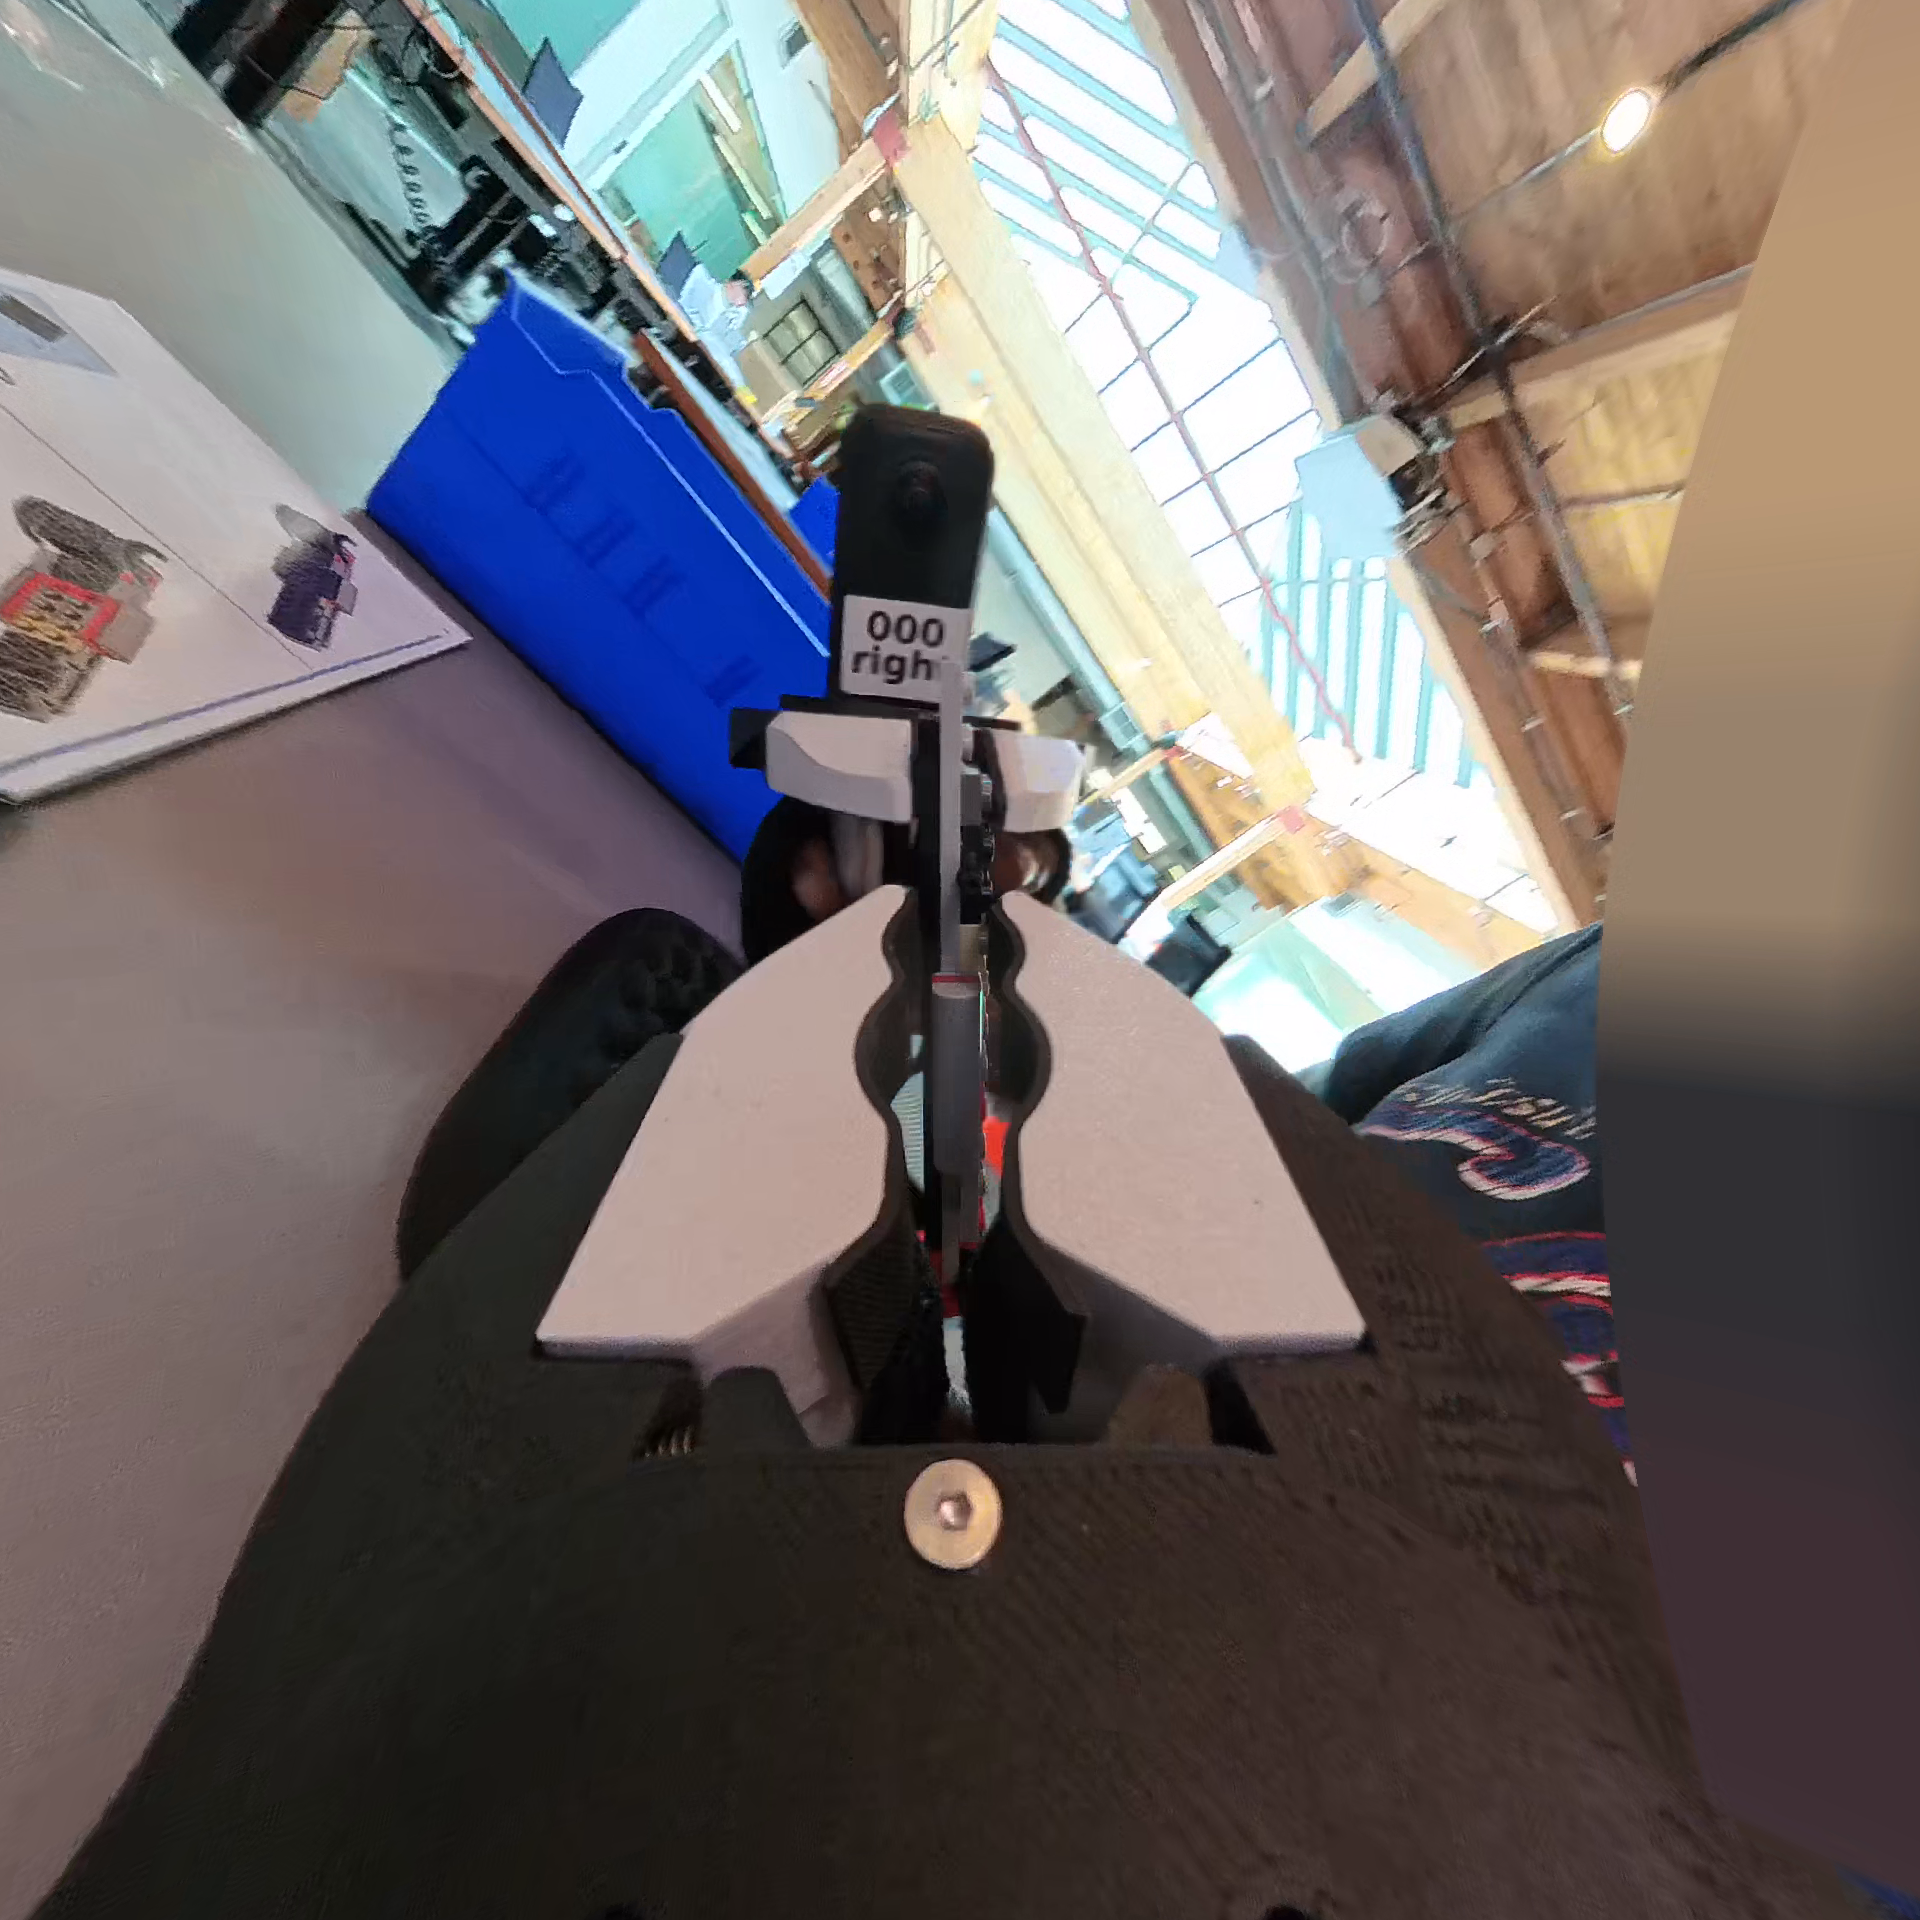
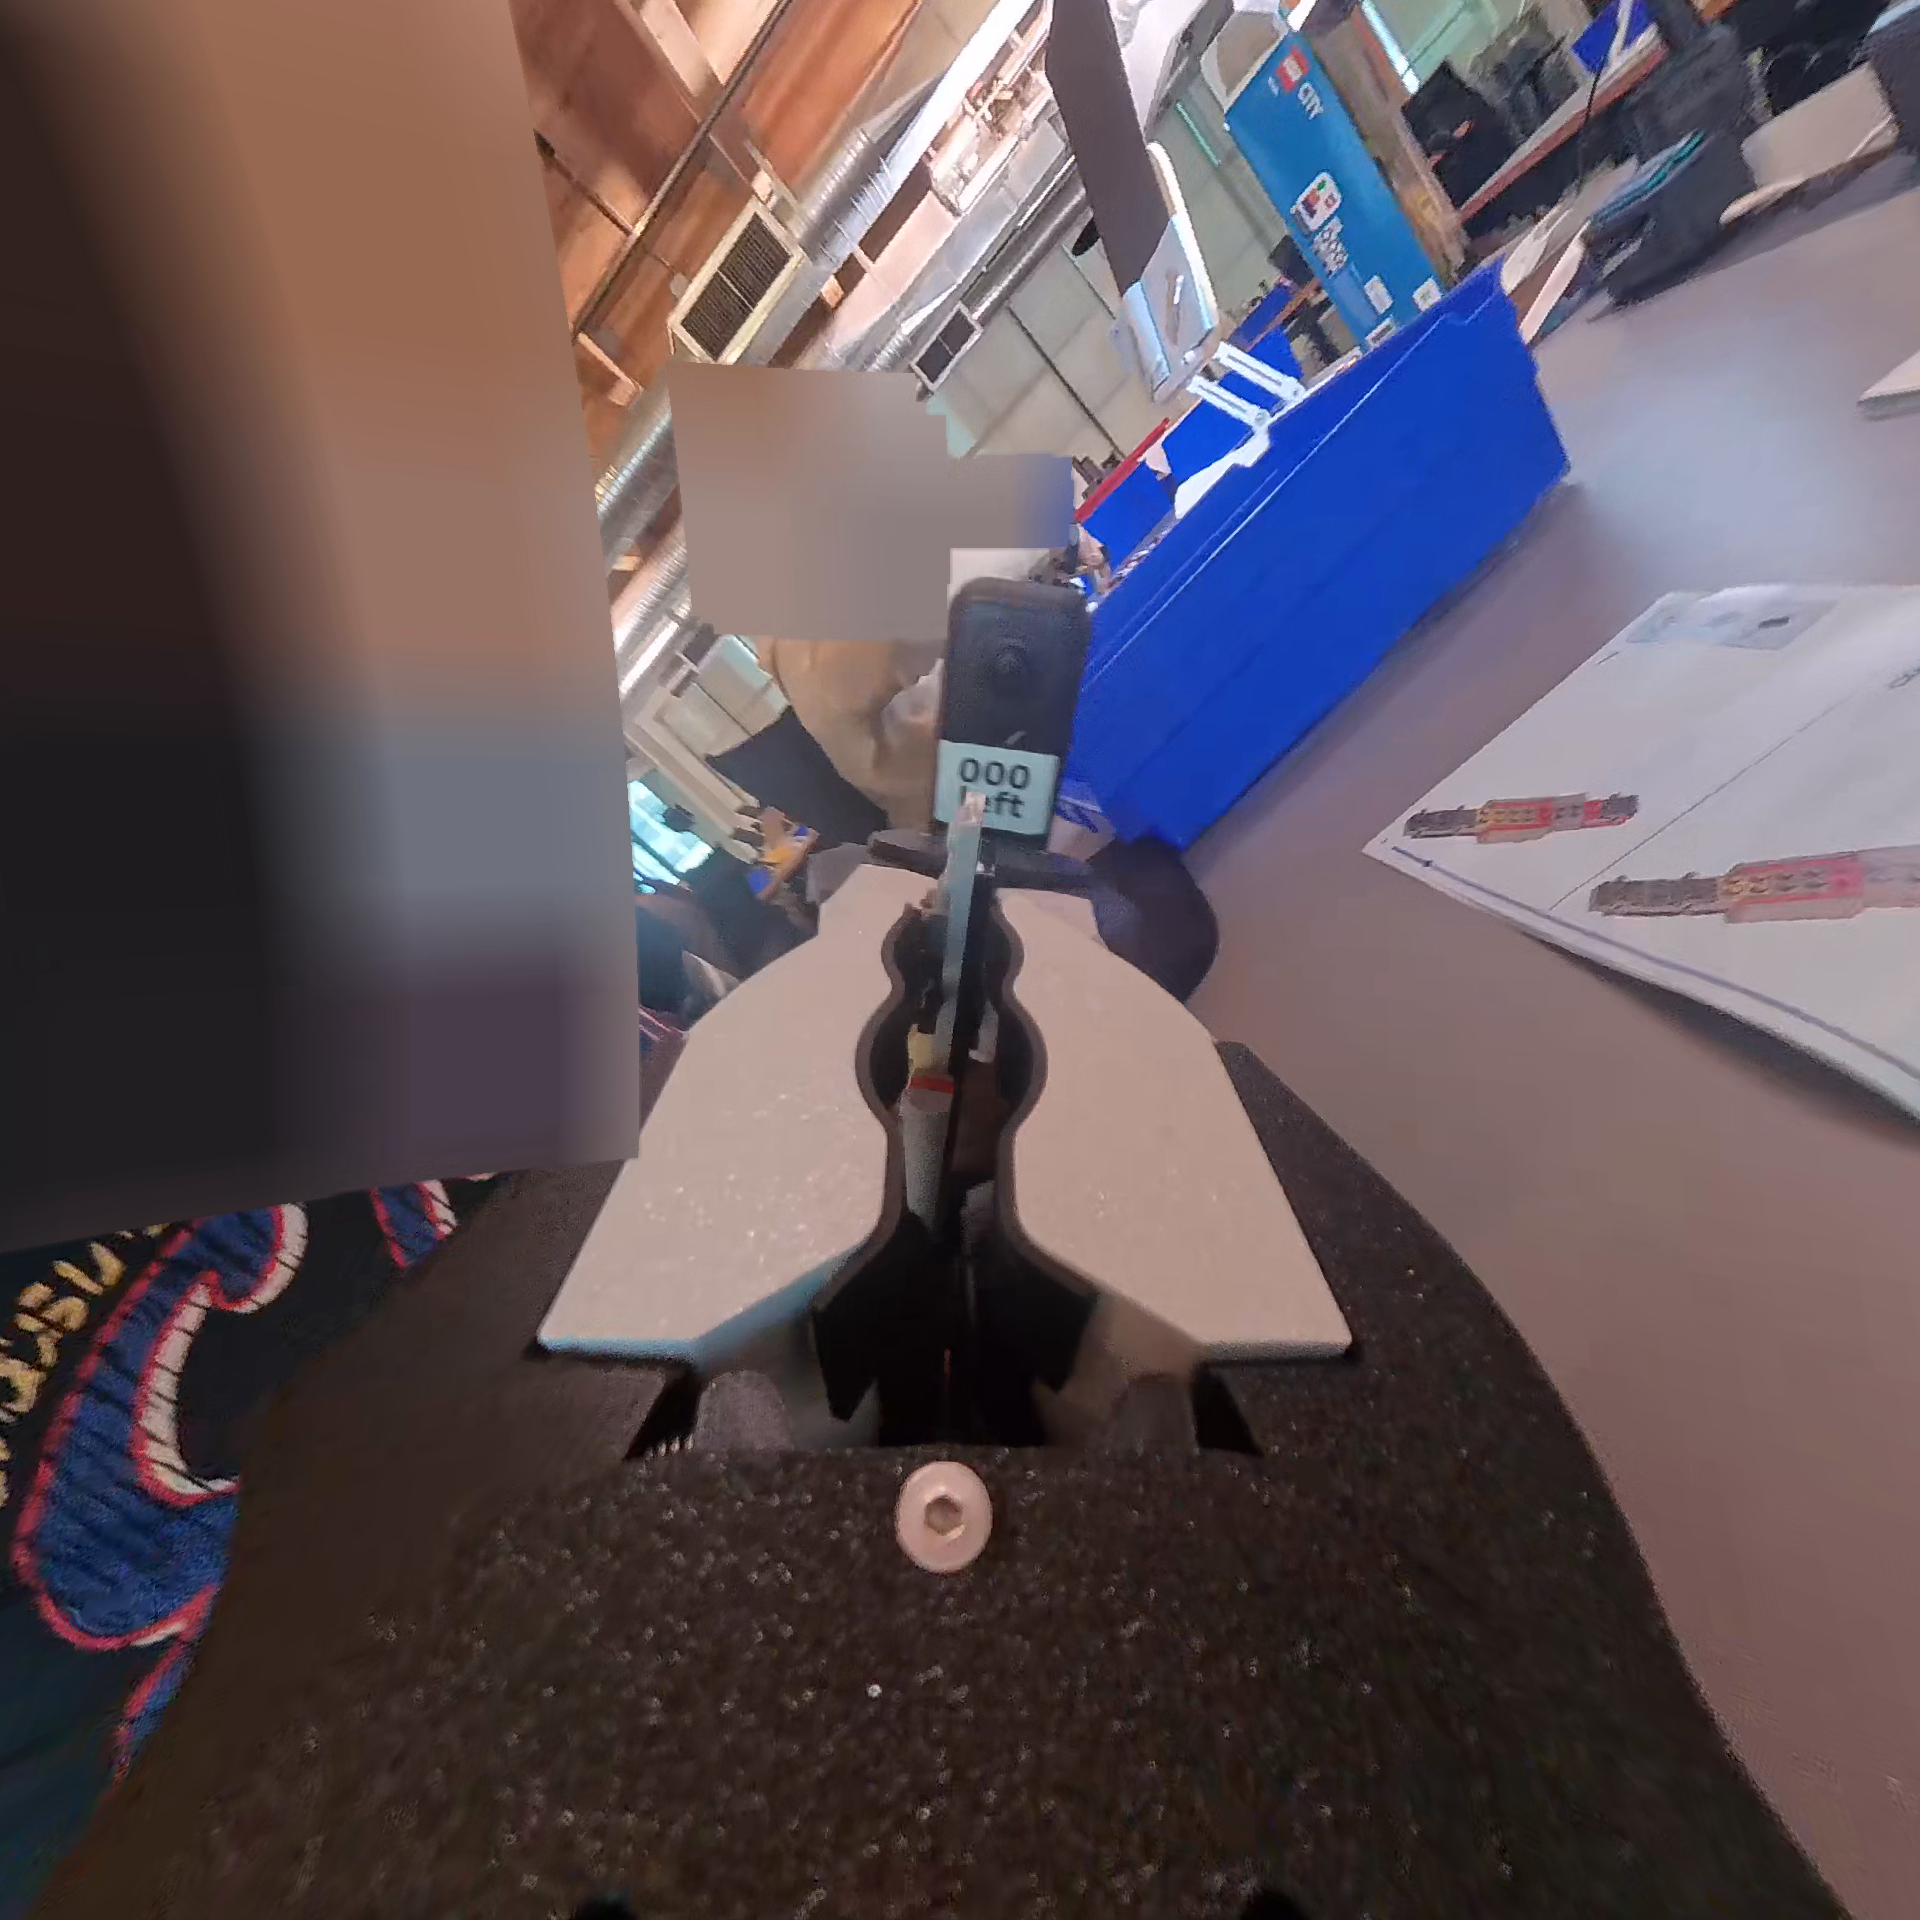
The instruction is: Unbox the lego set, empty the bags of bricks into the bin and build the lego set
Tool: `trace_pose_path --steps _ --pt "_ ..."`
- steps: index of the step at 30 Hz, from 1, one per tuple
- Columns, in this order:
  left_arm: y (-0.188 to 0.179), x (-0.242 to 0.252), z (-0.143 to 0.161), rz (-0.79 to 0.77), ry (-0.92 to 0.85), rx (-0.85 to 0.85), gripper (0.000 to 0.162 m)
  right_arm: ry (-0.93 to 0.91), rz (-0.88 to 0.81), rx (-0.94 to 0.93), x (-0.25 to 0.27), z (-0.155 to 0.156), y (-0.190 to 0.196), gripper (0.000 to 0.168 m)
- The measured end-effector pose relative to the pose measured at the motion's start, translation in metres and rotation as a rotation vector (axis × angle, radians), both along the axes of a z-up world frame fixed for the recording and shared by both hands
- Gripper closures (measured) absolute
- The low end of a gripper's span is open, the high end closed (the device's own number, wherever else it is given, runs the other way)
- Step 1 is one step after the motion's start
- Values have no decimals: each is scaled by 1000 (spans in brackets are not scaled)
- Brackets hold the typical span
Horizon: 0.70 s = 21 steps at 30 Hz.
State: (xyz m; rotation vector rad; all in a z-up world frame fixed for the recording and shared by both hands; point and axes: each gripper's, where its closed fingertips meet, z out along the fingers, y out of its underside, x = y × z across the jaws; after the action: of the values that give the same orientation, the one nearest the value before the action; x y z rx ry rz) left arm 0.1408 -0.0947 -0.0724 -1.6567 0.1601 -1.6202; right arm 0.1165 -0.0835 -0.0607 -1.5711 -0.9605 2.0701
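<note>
A thin lego assembly [image 1: 958,1049] of grey, black and red parts is held in the air between my two grippers, which face each other tip to tip. In the left wrist view, my left gripper [image 1: 945,914] is shut on its near end, and my right gripper [image 1: 935,769] grips the far end. In the right wrist view, my right gripper [image 2: 951,914] is shut on the same assembly [image 2: 964,904], with the left gripper's camera body [image 2: 1013,675] just behind it. Most of the assembly is hidden between the white fingers [image 1: 748,1122].
The blue bin [image 1: 582,540] stands on the grey table [image 1: 260,987]; it also shows in the right wrist view [image 2: 1299,592]. The open instruction booklet [image 1: 156,551] lies beside it [image 2: 1714,810]. A blue lego box [image 2: 1330,177] stands farther back. A person's dark printed shirt [image 1: 1475,1143] is close by.
</note>
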Motion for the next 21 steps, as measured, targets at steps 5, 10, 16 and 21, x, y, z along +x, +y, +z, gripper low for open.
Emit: trace_pose_path --steps 5,10,16,21 --pt "-1 4 1 48 187 131 150 84 -34 84 7 6 -2 157" --pt "-3 9 3 38 247 182 150 92 -20 172 11 9 -6 157" --pt "-6 6 7 -14 176 200 150 35 3 200 5 8 -12 157" --pt "1 -10 0 -11 105 43 150 -96 -7 396 36 13 7 128"
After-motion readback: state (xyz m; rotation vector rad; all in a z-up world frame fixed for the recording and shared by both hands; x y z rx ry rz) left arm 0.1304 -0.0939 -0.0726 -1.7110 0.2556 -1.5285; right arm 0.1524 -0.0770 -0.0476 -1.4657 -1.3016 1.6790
